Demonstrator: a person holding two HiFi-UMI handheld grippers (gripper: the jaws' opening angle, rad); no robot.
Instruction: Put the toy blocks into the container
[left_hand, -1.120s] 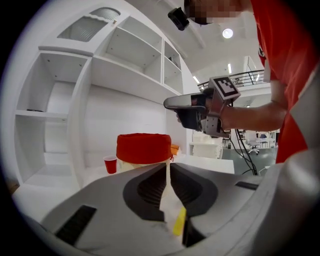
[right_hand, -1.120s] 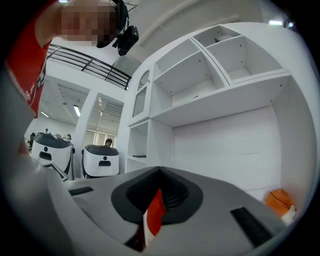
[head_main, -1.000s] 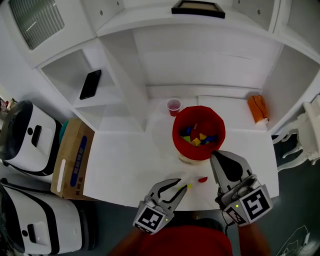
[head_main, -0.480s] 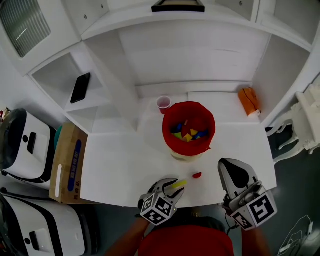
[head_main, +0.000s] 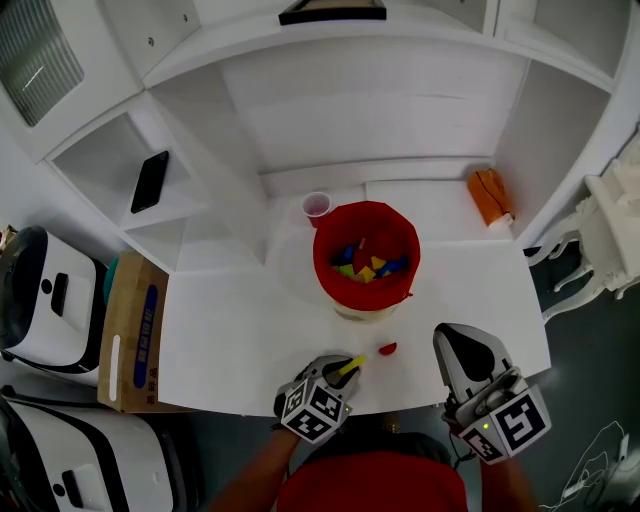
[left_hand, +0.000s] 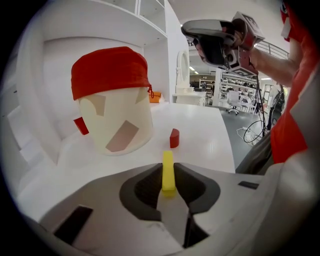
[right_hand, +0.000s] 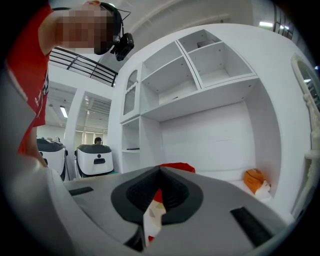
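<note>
The left gripper's jaws have just closed onto a slim yellow plastic block, while the right gripper is clamped together, empty.

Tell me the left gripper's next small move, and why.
Probably lift the left gripper straight up: its jaws have just been closing and now pinch the yellow block on the table, and the container stands further back, its red rim higher than the block.

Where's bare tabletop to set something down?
Free: white tabletop between brown cardboard box and red fabric-lined bucket; also right of the bucket to the table edge. Crowded: in front of the bucket, around thin yellow block and small red block.
</note>
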